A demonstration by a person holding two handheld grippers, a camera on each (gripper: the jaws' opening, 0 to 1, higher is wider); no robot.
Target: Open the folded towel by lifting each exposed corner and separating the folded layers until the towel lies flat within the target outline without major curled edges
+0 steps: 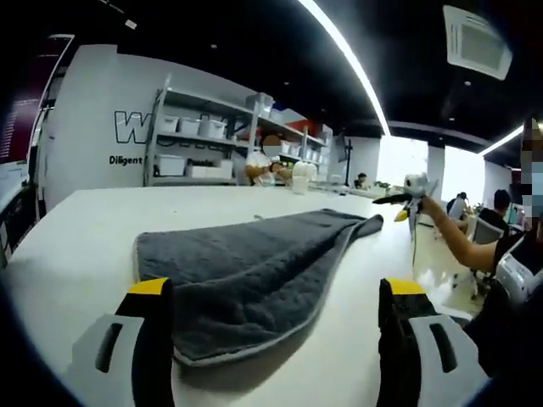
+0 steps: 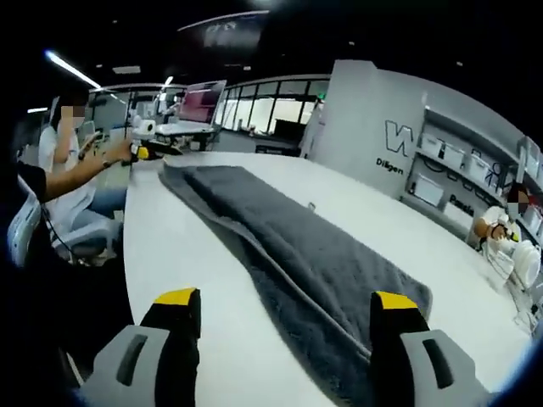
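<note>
Bright ceiling strip lights (image 1: 352,68), sharp centre, fisheye bending and dimming toward edges.

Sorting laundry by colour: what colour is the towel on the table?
Dark grey towel with a lighter grey edge, clearest in the left gripper view.

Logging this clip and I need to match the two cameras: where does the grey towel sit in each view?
Left gripper view: the grey towel lies centre, between the gripper's jaws, its far corner stretching up right toward the other gripper.
Right gripper view: the towel runs as a long strip from upper left to lower right, ending by the right jaw.
Shared landmark: the white wall with black lettering.
</note>
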